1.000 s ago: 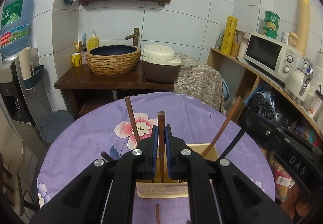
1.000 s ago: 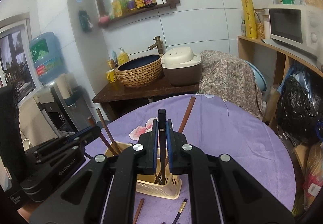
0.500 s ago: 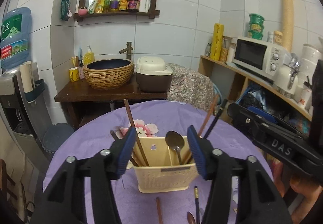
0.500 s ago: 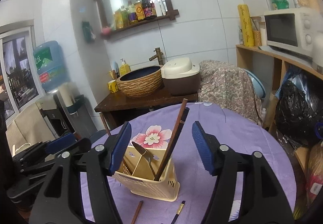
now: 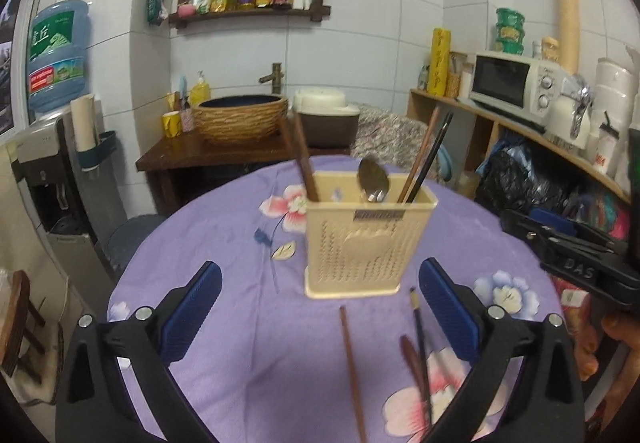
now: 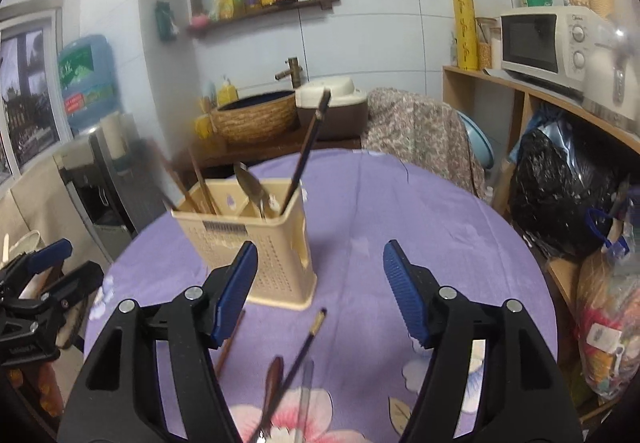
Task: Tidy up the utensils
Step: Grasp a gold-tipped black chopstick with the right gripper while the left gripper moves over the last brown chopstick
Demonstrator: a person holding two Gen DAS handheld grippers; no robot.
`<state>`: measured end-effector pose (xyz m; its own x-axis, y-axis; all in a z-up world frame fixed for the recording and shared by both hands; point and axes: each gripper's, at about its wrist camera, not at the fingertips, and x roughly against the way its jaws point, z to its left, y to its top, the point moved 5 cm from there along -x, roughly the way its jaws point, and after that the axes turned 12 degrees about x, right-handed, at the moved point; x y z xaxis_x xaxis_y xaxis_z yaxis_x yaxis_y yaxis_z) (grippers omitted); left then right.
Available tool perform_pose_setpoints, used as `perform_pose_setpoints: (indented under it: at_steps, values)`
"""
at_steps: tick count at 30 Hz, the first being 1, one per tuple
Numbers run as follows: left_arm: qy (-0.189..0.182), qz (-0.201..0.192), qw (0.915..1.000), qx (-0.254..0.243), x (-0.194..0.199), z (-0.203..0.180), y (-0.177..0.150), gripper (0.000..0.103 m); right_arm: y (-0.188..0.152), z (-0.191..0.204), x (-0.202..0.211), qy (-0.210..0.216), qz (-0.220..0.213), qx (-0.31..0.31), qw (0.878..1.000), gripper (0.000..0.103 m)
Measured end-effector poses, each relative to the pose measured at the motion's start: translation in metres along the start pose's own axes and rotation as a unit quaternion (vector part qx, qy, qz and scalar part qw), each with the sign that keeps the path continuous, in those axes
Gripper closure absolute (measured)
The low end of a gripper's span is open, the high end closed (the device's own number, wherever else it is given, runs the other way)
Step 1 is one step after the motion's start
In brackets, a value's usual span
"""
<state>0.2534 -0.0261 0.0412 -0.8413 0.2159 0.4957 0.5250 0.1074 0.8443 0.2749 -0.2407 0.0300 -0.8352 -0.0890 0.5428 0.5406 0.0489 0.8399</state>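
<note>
A cream perforated utensil holder (image 5: pixel 366 241) stands on the purple flowered tablecloth (image 5: pixel 224 243). It holds brown chopsticks (image 5: pixel 304 159), a metal spoon (image 5: pixel 373 179) and a dark chopstick (image 5: pixel 432 155). On the cloth in front lie a brown chopstick (image 5: pixel 352 363), a dark chopstick (image 5: pixel 420 343) and a brown spoon (image 5: pixel 412 359). My left gripper (image 5: pixel 320 307) is open and empty, low before the holder. My right gripper (image 6: pixel 320 283) is open and empty, just right of the holder (image 6: pixel 256 243); the loose utensils (image 6: pixel 296 359) lie below it.
The other gripper shows at the right edge of the left wrist view (image 5: pixel 568 263) and at the left edge of the right wrist view (image 6: pixel 36 303). Behind the table stand a basin (image 5: pixel 240 119), a rice cooker (image 5: pixel 324 115) and a shelf with a microwave (image 5: pixel 516 87).
Both grippers were shut on chopsticks over the holder, then opened and released them into it. Both have since pulled back and down toward the table's near side.
</note>
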Motion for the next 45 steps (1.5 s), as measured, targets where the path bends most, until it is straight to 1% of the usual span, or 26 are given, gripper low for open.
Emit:
perform_pose_setpoints:
  at_steps: [4,6,9,12,13,15,16,18,21,25,29,33,41,45]
  values:
    - [0.032,0.004,0.9995,0.002,-0.005,0.017,-0.031,0.005,-0.038,-0.001,-0.003,0.000,0.026,-0.019,0.999,0.037]
    - [0.045,0.019,0.9988,-0.004,-0.012,0.022,-0.049,0.005,-0.053,-0.001,-0.006,-0.009,0.037,-0.021,0.999,0.037]
    - [0.051,0.054,0.9972,-0.003,-0.025,0.026,-0.069,0.005,-0.073,0.003,-0.010,-0.023,0.054,-0.012,0.998,0.037]
    - [0.039,0.078,0.9962,0.011,-0.033,0.026,-0.079,0.006,-0.085,0.004,-0.012,-0.024,0.063,-0.018,0.998,0.037]
    - [0.034,0.087,0.9955,0.018,-0.036,0.026,-0.081,0.008,-0.088,0.003,-0.012,-0.021,0.067,-0.022,0.997,0.037]
    - [0.029,0.106,0.9938,0.016,-0.044,0.021,-0.085,0.022,-0.091,0.003,-0.015,-0.019,0.072,-0.029,0.997,0.037]
    - [0.028,0.112,0.9932,0.013,-0.047,0.018,-0.088,0.025,-0.093,0.002,-0.015,-0.020,0.075,-0.029,0.997,0.037]
    - [0.023,0.126,0.9916,0.010,-0.054,0.012,-0.095,0.036,-0.096,0.002,-0.018,-0.024,0.083,-0.028,0.996,0.037]
    - [0.019,0.143,0.9892,0.024,-0.060,0.011,-0.102,0.042,-0.101,0.002,-0.025,-0.018,0.100,-0.030,0.994,0.037]
    - [0.026,0.136,0.9902,0.012,-0.057,0.009,-0.105,0.042,-0.103,0.004,-0.038,-0.005,0.118,-0.040,0.992,0.038]
    - [0.027,0.133,0.9907,0.013,-0.054,0.009,-0.103,0.042,-0.103,0.010,-0.059,0.008,0.137,-0.051,0.989,0.045]
    - [0.040,0.127,0.9911,0.002,-0.053,0.010,-0.102,0.037,-0.097,0.017,-0.083,0.010,0.156,-0.057,0.986,0.051]
    - [0.046,0.120,0.9916,-0.004,-0.050,0.013,-0.097,0.036,-0.095,0.029,-0.134,-0.003,0.212,-0.058,0.975,0.063]
    - [0.046,0.121,0.9916,-0.005,-0.051,0.015,-0.097,0.036,-0.096,0.034,-0.149,-0.012,0.230,-0.051,0.972,0.066]
